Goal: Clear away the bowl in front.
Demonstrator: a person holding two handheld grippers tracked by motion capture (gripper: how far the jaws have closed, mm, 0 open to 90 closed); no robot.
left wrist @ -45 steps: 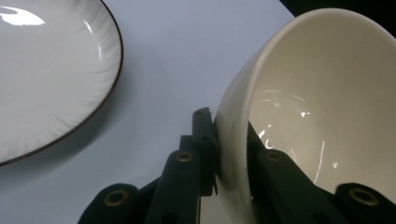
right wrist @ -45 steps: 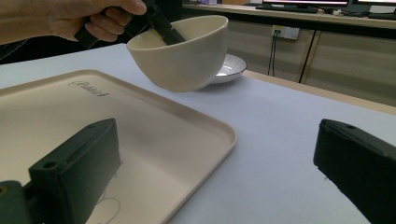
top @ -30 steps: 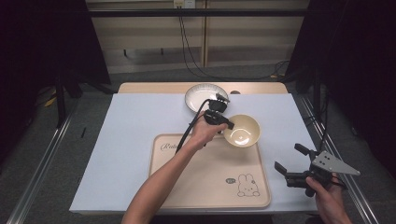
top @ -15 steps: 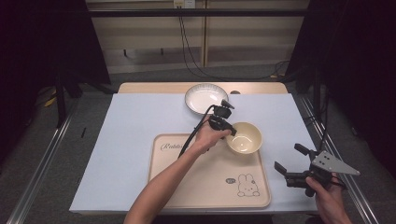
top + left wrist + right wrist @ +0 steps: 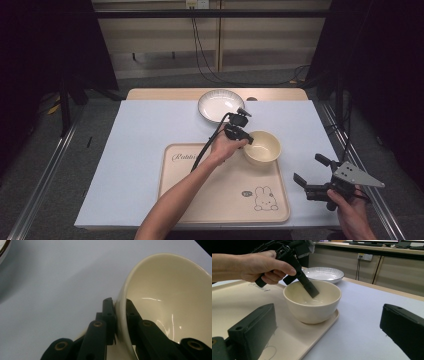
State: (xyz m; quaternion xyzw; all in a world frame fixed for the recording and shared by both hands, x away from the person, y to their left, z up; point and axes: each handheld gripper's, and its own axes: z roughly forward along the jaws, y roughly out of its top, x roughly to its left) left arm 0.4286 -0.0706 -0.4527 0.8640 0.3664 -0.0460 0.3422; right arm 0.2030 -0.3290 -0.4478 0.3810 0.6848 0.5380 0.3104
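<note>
Left tool (image 5: 248, 140) is clamped on the near-left rim of the cream bowl (image 5: 263, 148): 1 jaw inside the wall, 1 outside, both pressed against it, clear in the left gripper view (image 5: 120, 312). In the right gripper view the inner jaw reaches down the inside of the bowl (image 5: 313, 303) while the left hand (image 5: 262, 266) grips the tool body from above.

Bowl sits upright at the far-right corner of the beige tray (image 5: 200, 200), its base on the tray surface just inside the raised edge. From the right gripper view it looks set down, not lifted; contact along the whole base can't be confirmed.

Tray has a rabbit print (image 5: 265, 198) at the near-right corner and script lettering at the far-left. It lies on the pale blue mat (image 5: 135, 150) covering the bench.

White plate (image 5: 220, 105) with a dark rim sits on the mat beyond the tray, near the bench's far edge, apart from the bowl.

Right tool (image 5: 312, 172) is held by the right hand (image 5: 350, 212) at the near-right edge of the bench, well apart from the bowl. Jaws stand wide apart, nothing between them, pointing left toward the tray.
</note>
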